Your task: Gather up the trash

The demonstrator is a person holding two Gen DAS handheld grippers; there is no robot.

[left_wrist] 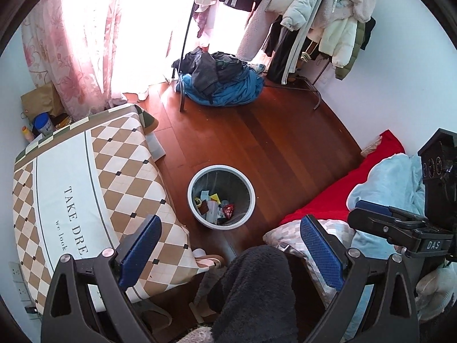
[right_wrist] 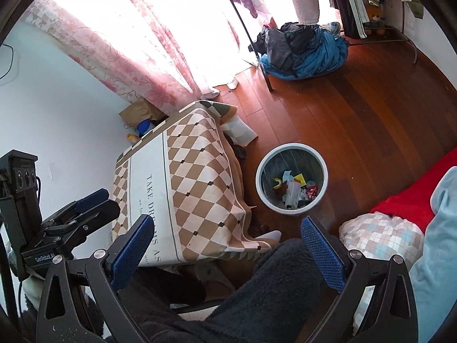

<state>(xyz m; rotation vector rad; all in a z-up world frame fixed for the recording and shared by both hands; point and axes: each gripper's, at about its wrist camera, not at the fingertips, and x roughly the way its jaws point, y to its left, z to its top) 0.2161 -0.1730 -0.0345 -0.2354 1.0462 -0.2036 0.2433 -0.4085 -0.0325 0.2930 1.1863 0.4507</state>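
Observation:
A round white-rimmed waste bin point(left_wrist: 197, 177) point(right_wrist: 261, 171) stands on the wooden floor, holding several wrappers and scraps point(left_wrist: 214, 205) point(right_wrist: 294, 188). My left gripper point(left_wrist: 231, 237) hangs open above and nearer than the bin, nothing between its blue pads. My right gripper point(right_wrist: 225, 237) is open too, empty, at about the same height. Each gripper shows in the other's view: the right gripper point(left_wrist: 400, 223) at the right edge, the left gripper point(right_wrist: 71, 217) at the left edge. A person's dark fleece-clad leg point(left_wrist: 257, 288) point(right_wrist: 257, 294) sits below both.
A low table under a diamond-patterned cloth point(left_wrist: 85, 188) point(right_wrist: 185, 177) stands left of the bin. A bed with a red blanket point(left_wrist: 342, 188) point(right_wrist: 405, 200) and a checked pillow point(right_wrist: 380, 234) lies on the right. A clothes pile point(left_wrist: 222, 77) point(right_wrist: 302, 51), a garment rack point(left_wrist: 308, 28) and pink curtains point(left_wrist: 80, 43) stand farther back.

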